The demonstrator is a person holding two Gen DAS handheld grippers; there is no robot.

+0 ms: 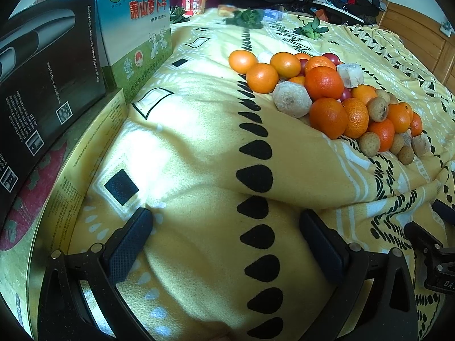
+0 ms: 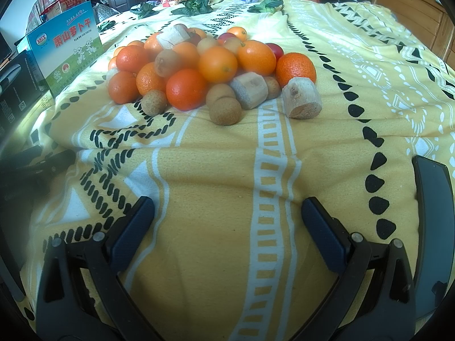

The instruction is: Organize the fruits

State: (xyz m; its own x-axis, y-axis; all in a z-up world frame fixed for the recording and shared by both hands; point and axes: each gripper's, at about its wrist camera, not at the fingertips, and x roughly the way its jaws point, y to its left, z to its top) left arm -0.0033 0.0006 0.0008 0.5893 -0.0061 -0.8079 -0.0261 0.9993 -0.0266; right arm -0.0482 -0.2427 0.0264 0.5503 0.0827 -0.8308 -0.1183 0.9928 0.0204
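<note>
A pile of mixed fruit (image 1: 327,96) lies on a yellow patterned blanket (image 1: 199,147): orange tangerines (image 2: 186,88), small brown round fruits (image 2: 225,111), red small fruits (image 2: 275,49) and pale cut chunks (image 2: 302,98). My left gripper (image 1: 226,224) is open and empty, low over the blanket, with the pile ahead to the right. My right gripper (image 2: 227,213) is open and empty, with the pile straight ahead (image 2: 210,65). The right gripper's body shows at the left wrist view's right edge (image 1: 429,253).
A black box (image 1: 45,85) and a blue-green printed box (image 1: 136,28) stand at the left, with a flat yellow box (image 1: 74,176) beneath. Green leafy vegetables (image 1: 247,18) and a red cup (image 1: 194,5) lie at the far end. A dark phone (image 2: 432,227) lies at right.
</note>
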